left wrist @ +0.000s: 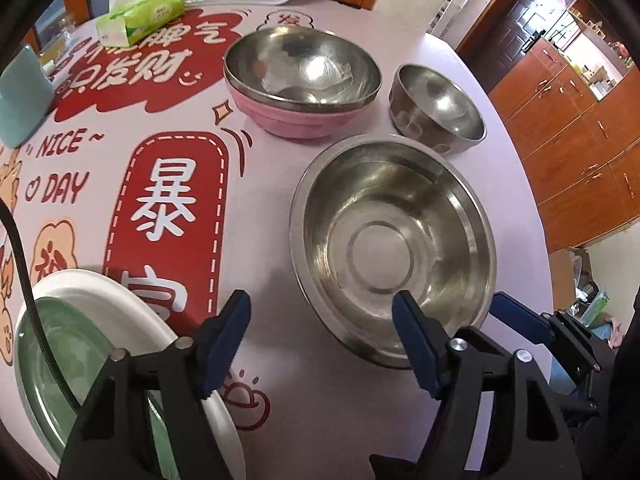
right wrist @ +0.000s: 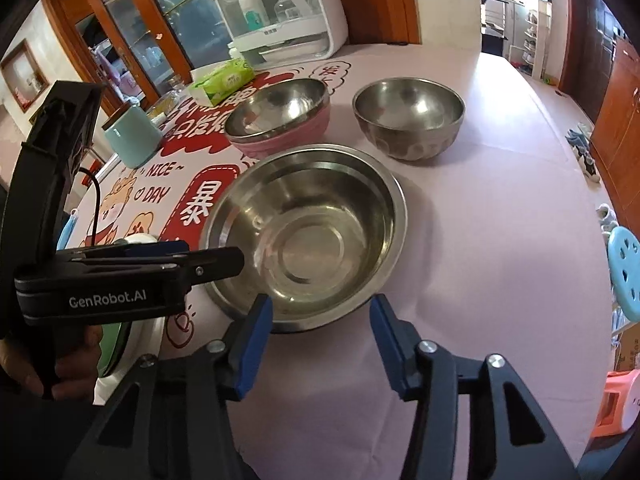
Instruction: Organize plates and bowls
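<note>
Left wrist view
Left gripper [left wrist: 322, 320]: fingers spread apart, nothing grasped; one finger over bare bench, the other seen against the near rim of the large steel bowl [left wrist: 394, 246].
Pink bowl [left wrist: 298, 118]: a steel bowl nested in it, set beyond the large one.
Small steel bowl [left wrist: 438, 110]: placed to the right of the pink one.
Plates: a green plate [left wrist: 60, 360] is stacked on a white plate [left wrist: 120, 304] at lower left.
Bench [left wrist: 272, 208]: covered with a pink printed cloth.

Right wrist view
Right gripper [right wrist: 320, 322]: fingers parted, empty, held at the large bowl's near rim.
Tissue pack [right wrist: 226, 80]: seen beyond the bowls.
</note>
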`<state>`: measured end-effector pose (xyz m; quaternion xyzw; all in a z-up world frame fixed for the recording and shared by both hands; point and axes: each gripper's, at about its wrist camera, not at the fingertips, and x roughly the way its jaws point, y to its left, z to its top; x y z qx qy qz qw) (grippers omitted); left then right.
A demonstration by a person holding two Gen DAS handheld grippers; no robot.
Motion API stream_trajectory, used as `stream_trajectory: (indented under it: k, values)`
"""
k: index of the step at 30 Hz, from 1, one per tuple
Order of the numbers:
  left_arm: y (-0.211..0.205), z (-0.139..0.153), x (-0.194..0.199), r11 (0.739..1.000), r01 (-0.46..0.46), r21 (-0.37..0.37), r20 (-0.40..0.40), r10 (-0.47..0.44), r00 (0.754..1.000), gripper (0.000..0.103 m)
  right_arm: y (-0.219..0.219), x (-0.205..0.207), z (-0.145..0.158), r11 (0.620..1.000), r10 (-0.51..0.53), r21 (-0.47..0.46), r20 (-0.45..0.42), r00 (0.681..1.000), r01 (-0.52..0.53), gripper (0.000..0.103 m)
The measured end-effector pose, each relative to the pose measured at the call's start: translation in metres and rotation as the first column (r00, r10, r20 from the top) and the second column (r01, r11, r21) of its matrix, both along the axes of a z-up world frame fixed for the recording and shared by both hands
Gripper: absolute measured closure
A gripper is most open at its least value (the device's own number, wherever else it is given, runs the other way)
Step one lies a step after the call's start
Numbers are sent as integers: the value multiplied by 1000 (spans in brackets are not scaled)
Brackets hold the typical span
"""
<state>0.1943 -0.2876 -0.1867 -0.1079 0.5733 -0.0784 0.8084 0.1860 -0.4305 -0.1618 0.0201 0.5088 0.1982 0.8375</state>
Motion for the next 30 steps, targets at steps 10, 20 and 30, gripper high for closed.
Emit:
stream_trajectory:
  k: [10,20,30]
  values:
    - [-1,-17,15,1000,-5,8,-34,6,999,72,-5,14,-12,999,-51,16,-23,998,51,71]
    - [-6,-11,15,999,7,49,4,-7,1000,86,-12,15,-11,996,-60,60,-23,998,62,77]
    - [-14,8,0,995,28,96,58,-34,998,86,-16,2,7,997,-45,58,43,998,43,79]
